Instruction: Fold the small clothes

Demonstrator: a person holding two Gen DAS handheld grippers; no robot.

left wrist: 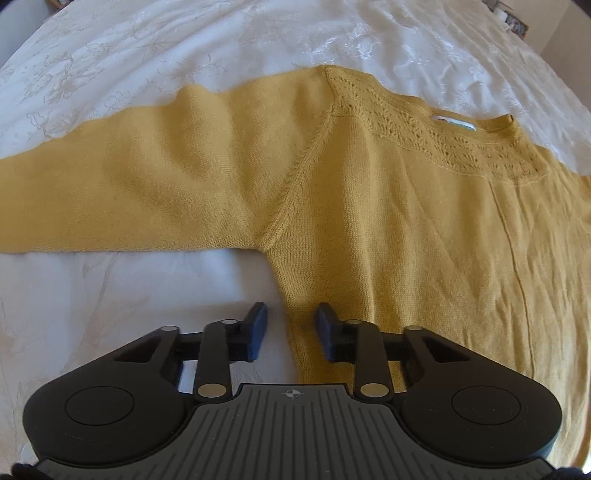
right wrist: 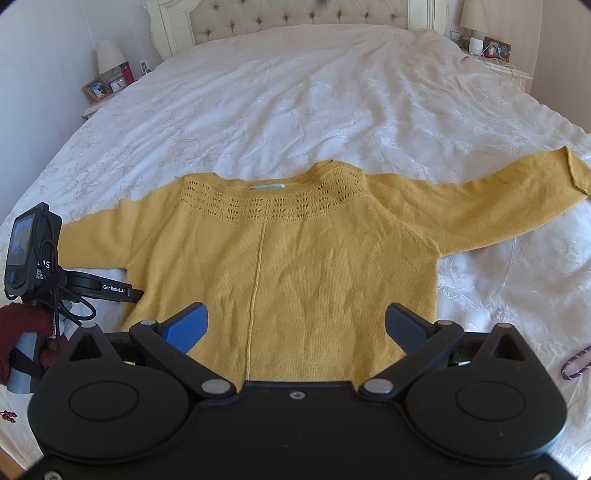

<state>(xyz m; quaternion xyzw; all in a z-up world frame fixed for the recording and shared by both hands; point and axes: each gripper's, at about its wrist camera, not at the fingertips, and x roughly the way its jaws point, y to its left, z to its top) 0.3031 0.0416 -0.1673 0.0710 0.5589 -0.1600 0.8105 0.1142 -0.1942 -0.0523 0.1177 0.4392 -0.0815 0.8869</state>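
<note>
A mustard yellow knit sweater (right wrist: 295,266) lies flat on the white bedspread (right wrist: 295,110), neckline away from me, both sleeves spread out sideways. In the left wrist view the sweater (left wrist: 369,221) fills the middle, its left sleeve (left wrist: 129,192) stretching left. My left gripper (left wrist: 291,325) is open and empty, its fingers straddling the sweater's left side edge below the armpit. My right gripper (right wrist: 295,325) is wide open and empty, low over the sweater's lower body. The left gripper (right wrist: 122,291) also shows in the right wrist view at the sweater's left side.
The bed has a tufted headboard (right wrist: 295,18). Nightstands with lamps stand at the far left (right wrist: 109,74) and far right (right wrist: 491,44). A purple cord (right wrist: 576,362) lies on the bedspread at the right.
</note>
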